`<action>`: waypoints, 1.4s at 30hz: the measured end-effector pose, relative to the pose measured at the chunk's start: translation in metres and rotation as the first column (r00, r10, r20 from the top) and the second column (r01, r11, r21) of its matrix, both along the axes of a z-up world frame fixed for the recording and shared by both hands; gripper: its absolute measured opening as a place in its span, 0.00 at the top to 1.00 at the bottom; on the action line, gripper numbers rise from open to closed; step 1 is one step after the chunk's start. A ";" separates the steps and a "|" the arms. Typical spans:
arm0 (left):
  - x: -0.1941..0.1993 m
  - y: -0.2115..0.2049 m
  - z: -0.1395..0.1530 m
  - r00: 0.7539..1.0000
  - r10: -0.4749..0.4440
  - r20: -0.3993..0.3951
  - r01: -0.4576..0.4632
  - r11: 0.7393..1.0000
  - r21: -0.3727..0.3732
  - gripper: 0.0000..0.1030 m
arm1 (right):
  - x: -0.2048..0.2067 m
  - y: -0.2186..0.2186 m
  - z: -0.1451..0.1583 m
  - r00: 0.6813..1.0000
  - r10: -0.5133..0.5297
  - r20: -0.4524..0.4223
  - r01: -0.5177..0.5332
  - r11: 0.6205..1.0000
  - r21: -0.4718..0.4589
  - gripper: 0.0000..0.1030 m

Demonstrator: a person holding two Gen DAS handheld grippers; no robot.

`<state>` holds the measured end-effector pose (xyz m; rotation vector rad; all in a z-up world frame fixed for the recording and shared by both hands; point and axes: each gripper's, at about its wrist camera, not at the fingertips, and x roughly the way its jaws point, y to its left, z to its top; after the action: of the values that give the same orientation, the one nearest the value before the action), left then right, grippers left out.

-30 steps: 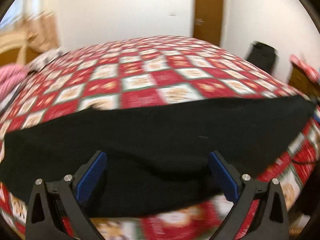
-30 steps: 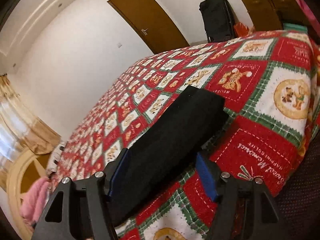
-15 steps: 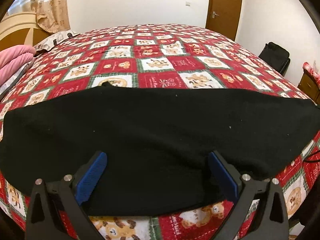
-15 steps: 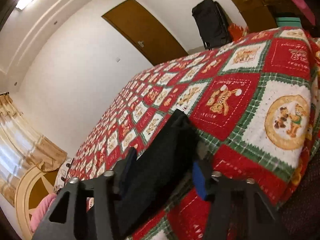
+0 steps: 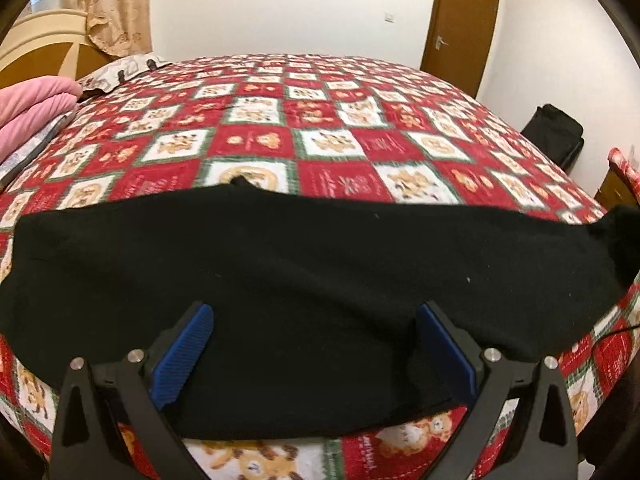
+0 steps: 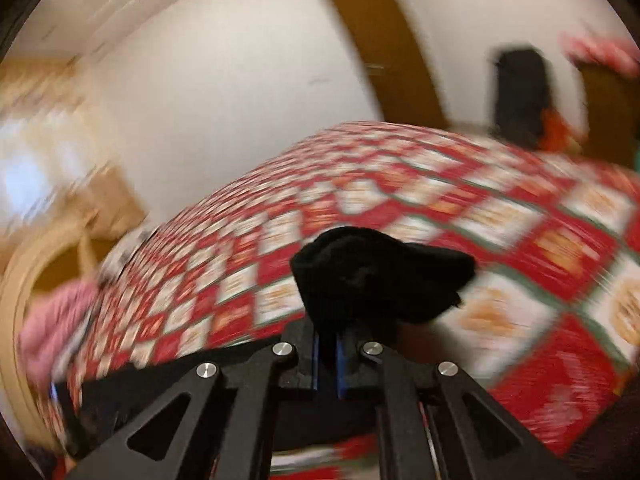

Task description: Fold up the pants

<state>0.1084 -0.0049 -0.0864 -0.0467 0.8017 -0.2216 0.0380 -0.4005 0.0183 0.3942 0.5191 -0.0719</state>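
Observation:
The black pants (image 5: pixel 304 264) lie in a long band across the near edge of the bed, left to right in the left wrist view. My left gripper (image 5: pixel 316 344) is open, its blue pads (image 5: pixel 184 356) spread wide over the near hem of the pants. My right gripper (image 6: pixel 327 344) is shut on a bunched end of the black pants (image 6: pixel 376 280) and holds it lifted above the quilt; that view is blurred. The same raised end shows at the far right of the left wrist view (image 5: pixel 624 236).
The bed carries a red, white and green patchwork quilt (image 5: pixel 320 120). Pink folded bedding (image 5: pixel 36 108) lies at the left by the headboard. A brown door (image 5: pixel 460 24) and a black suitcase (image 5: pixel 556 136) stand beyond the bed on the right.
My right gripper has closed on the end of the pants and lifted it, swinging fast. My left gripper stays open over the near hem.

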 end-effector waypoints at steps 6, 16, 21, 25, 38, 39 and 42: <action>-0.002 0.013 0.010 0.999 0.007 0.046 -0.008 1.000 0.018 0.00 | 0.045 0.133 -0.022 0.947 0.320 -0.039 -0.322 0.945 -0.059 0.94; -0.003 0.063 -0.014 0.997 0.076 0.027 -0.079 0.984 0.160 0.00 | 0.053 0.263 -0.119 0.834 0.501 -0.232 -0.550 0.784 -0.286 0.93; 0.001 0.080 -0.019 0.993 0.119 -0.006 -0.119 0.991 0.058 0.00 | 0.040 0.279 -0.119 0.842 0.481 -0.244 -0.537 0.709 -0.456 0.84; -0.001 0.068 -0.020 0.997 0.078 0.008 -0.078 0.992 0.100 0.00 | 0.031 0.284 -0.109 0.795 0.558 -0.237 -0.603 0.689 -0.401 0.42; -0.011 -0.014 0.049 0.959 -0.204 0.197 0.200 0.979 0.038 0.00 | 0.006 0.091 0.004 0.968 0.239 -0.072 -0.250 0.935 -0.251 0.76; -0.012 -0.027 0.053 0.947 -0.241 0.213 0.236 0.971 0.046 0.00 | 0.009 0.079 0.002 0.975 0.206 -0.084 -0.221 0.947 -0.233 0.76; -0.012 -0.077 0.060 0.908 -0.324 0.264 0.311 0.946 0.093 0.00 | 0.034 0.053 -0.015 0.976 0.165 -0.142 -0.185 0.973 -0.136 0.76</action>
<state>0.0963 -0.0822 -0.0264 0.1611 0.5304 -0.5065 0.0720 -0.3479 0.0031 0.1970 0.6706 0.0348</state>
